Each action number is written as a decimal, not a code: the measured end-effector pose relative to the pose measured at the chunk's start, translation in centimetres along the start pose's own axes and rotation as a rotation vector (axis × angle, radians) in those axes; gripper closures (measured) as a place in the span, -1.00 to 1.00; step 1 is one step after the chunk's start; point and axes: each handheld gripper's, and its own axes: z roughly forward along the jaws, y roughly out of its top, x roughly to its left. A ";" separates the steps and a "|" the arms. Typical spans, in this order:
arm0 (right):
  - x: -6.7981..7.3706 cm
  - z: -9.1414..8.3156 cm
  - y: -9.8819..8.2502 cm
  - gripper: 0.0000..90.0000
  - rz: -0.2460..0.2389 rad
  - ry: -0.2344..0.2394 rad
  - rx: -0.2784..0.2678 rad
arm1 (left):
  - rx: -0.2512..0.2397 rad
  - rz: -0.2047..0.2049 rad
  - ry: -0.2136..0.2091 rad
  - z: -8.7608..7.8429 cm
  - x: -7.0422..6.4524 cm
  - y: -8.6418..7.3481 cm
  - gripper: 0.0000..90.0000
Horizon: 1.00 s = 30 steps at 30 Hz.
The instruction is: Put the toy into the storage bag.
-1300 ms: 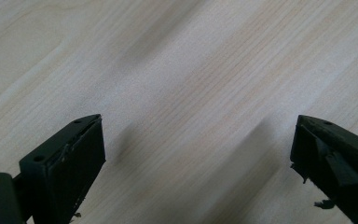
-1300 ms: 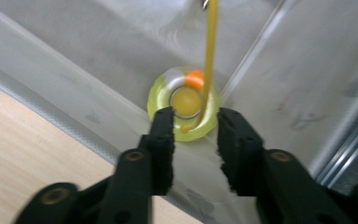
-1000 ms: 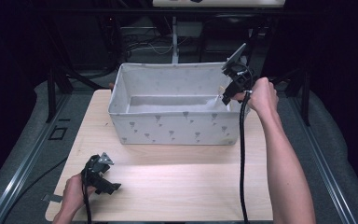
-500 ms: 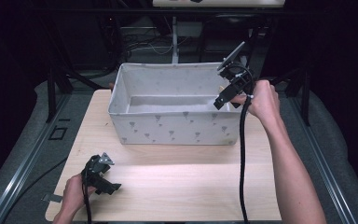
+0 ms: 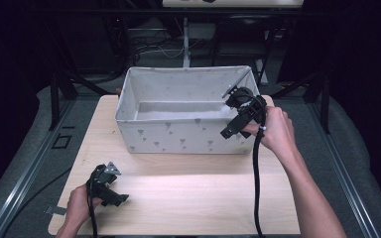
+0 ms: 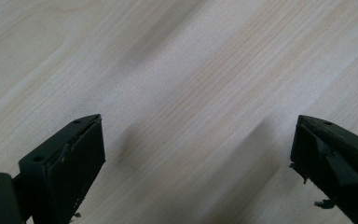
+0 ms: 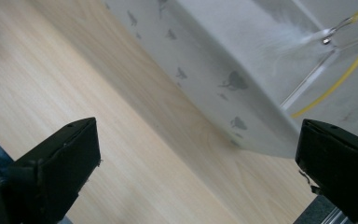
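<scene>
A white fabric box [image 5: 178, 136] with small grey prints stands at the back middle of the wooden table [image 5: 188, 193]. My right gripper [image 5: 230, 130] hangs at the box's front right corner, just outside the wall. In the right gripper view its jaws [image 7: 196, 140] stand wide apart; they have just been opening and nothing is between them. Beyond them are the box's outer wall [image 7: 214, 60] and the table. My left gripper [image 5: 113, 194] rests low near the table's front left, open [image 6: 196, 135] over bare wood.
A thin metal rod [image 7: 307, 84] and a curved yellow strand [image 7: 340, 79] show inside the box in the right gripper view. Dark stands and cables sit behind the table [image 5: 183, 44]. Metal rails run along both sides.
My right gripper has come from the box's back right corner forward along the right wall to its front right corner. The left gripper has stayed put.
</scene>
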 end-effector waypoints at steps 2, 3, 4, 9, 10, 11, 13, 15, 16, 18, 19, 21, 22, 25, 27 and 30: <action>0.5 0.4 -0.6 -1.00 -0.002 0.005 -0.006 | 0.000 0.000 0.002 0.0 -0.1 0.0 -0.93; 0.7 0.6 -0.9 -1.00 -0.012 0.004 0.007 | 0.000 0.003 0.002 0.0 0.0 0.0 -0.93; 0.9 0.9 -1.2 -1.00 -0.013 0.006 0.008 | 0.002 0.002 -0.002 0.0 0.0 0.0 -0.93; 1.7 2.5 -2.8 -1.00 -0.013 0.020 0.015 | 0.007 0.005 -0.002 0.0 0.0 0.0 -0.93; 1.8 2.8 -3.1 -1.00 -0.018 0.020 0.021 | 0.005 0.004 0.002 0.0 -0.1 0.0 -0.93; 2.0 3.2 -3.4 -1.00 -0.010 0.026 0.016 | 0.005 0.005 0.002 0.0 -0.1 0.0 -0.93; 2.3 3.9 -4.0 -1.00 -0.009 0.029 0.022 | 0.004 0.001 0.001 0.1 -0.1 0.0 -0.93; 2.7 4.6 -4.6 -1.00 -0.013 0.035 0.037 | 0.004 0.002 0.000 0.1 -0.2 0.0 -0.93; 2.8 4.9 -4.9 -1.00 -0.014 0.036 0.038 | 0.005 0.006 0.003 0.1 -0.1 0.0 -0.93; 3.1 5.7 -5.5 -1.00 -0.016 0.050 0.057 | 0.003 0.004 0.004 0.0 -0.1 0.0 -0.93; 3.3 6.2 -5.9 -1.00 -0.015 0.052 0.069 | 0.003 0.004 0.007 0.0 -0.1 0.0 -0.93; 3.6 6.9 -6.6 -1.00 -0.009 0.060 0.080 | 0.002 0.001 0.007 0.0 -0.1 0.0 -0.93; 3.7 7.3 -7.1 -1.00 -0.008 0.067 0.089 | 0.001 0.000 0.005 0.0 -0.1 0.0 -0.93; 4.1 8.7 -8.3 -1.00 0.005 0.084 0.106 | 0.004 0.000 0.002 0.1 -0.1 0.0 -0.93; 4.4 9.5 -9.1 -1.00 -0.001 0.085 0.125 | 0.006 0.001 0.006 0.1 -0.1 0.0 -0.93; 4.7 10.7 -10.3 -1.00 0.001 0.091 0.136 | 0.005 0.001 0.004 0.2 -0.1 0.0 -0.92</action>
